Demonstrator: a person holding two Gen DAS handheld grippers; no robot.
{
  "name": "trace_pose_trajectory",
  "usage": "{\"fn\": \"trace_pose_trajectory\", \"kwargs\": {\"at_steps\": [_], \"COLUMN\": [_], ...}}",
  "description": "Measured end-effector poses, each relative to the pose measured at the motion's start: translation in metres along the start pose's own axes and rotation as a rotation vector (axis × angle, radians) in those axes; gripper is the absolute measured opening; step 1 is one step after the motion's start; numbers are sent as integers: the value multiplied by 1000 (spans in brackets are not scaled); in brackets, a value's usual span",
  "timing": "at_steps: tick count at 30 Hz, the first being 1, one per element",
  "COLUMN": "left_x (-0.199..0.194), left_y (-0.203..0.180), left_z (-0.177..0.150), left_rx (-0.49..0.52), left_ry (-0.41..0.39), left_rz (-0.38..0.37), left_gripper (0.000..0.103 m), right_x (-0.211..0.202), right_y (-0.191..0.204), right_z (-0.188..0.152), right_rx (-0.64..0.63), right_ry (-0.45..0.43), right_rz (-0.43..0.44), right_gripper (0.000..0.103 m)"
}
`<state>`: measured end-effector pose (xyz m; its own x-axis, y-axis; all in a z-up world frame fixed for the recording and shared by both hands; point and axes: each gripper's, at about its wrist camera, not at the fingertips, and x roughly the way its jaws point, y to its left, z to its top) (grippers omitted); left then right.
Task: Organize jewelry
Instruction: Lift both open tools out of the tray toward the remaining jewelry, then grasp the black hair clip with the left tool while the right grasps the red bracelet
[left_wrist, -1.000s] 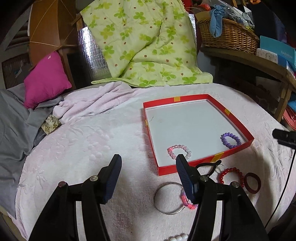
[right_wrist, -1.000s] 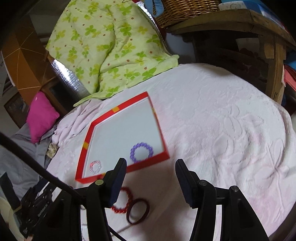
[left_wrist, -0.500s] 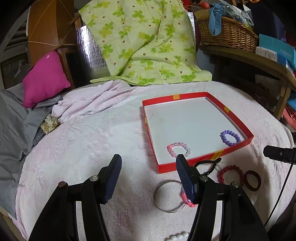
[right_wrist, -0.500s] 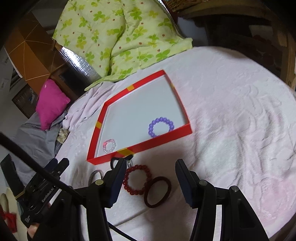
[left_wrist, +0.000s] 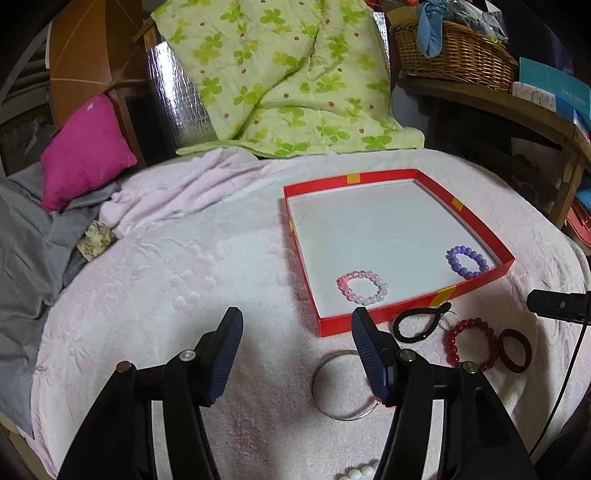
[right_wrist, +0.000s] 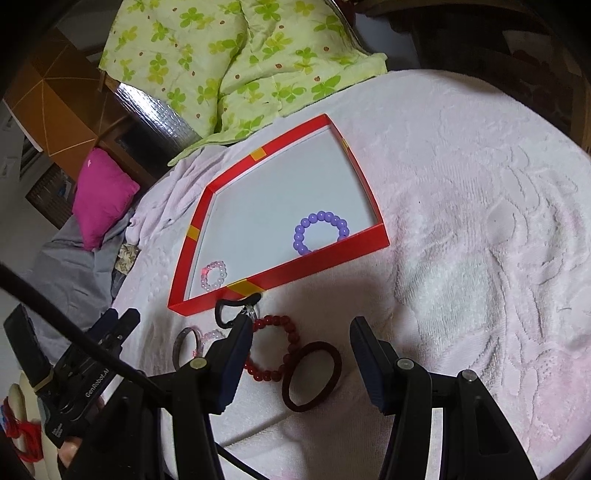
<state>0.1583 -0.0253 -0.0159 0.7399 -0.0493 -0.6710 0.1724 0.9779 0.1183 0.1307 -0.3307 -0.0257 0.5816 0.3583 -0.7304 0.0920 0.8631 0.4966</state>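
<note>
Overhead, from the left wrist view, the left gripper (left_wrist: 295, 332) hung with its jaws wide apart and nothing between them, above a pale pink blanket (left_wrist: 177, 266). A shallow red tray (left_wrist: 369, 177) lay ahead and to the right of the jaws. Inside it sat a pink bead bracelet (left_wrist: 362, 287) near the front wall and a purple bead bracelet (left_wrist: 467, 261) in the front right corner. Outside the tray, just in front of it, lay a black loop (left_wrist: 417, 325), a dark red bead bracelet (left_wrist: 469, 343) and a dark red hair band (left_wrist: 514, 350). Only this view showed the whole silver bangle (left_wrist: 332, 387), partly behind the right finger, and some white beads (left_wrist: 360, 472) at the bottom edge. A wicker basket (left_wrist: 454, 55) stood on a shelf at the back.

From the right wrist view, the right gripper (right_wrist: 301, 352) was also spread open and empty. The dark red bead bracelet (right_wrist: 277, 347) and hair band (right_wrist: 312, 374) lay between its fingers, touching each other, near the left finger. The tray (right_wrist: 280, 275) lay just beyond. This view alone showed the left gripper (right_wrist: 85, 369) from the side, at the lower left.
</note>
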Motion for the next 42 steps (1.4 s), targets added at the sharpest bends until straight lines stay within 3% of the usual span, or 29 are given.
{"fn": "trace_pose_trajectory", "kwargs": {"at_steps": [8,14,23,32,42], "left_x": [29,39,45,53,75], "left_y": [8,9,9,-6,-29], "left_z": [-8,-14,-14,-7,-2], "left_rx": [-39,-56,-67,-51,-74], "left_ry": [144,200,212,187,233], "left_rz": [-107,-147,-160,-295,-414], "left_gripper": [62,62,62,62,62], "right_x": [-1,8,17,25,18], "right_y": [-16,-15,-7,8,-10], "right_z": [1,-3,-5,-6,-3], "right_rx": [38,7,-23,-46,3], "right_ry": [17,69,81,81,58], "right_rz": [59,63,41,36,11], "right_gripper": [59,55,55,55,55]}}
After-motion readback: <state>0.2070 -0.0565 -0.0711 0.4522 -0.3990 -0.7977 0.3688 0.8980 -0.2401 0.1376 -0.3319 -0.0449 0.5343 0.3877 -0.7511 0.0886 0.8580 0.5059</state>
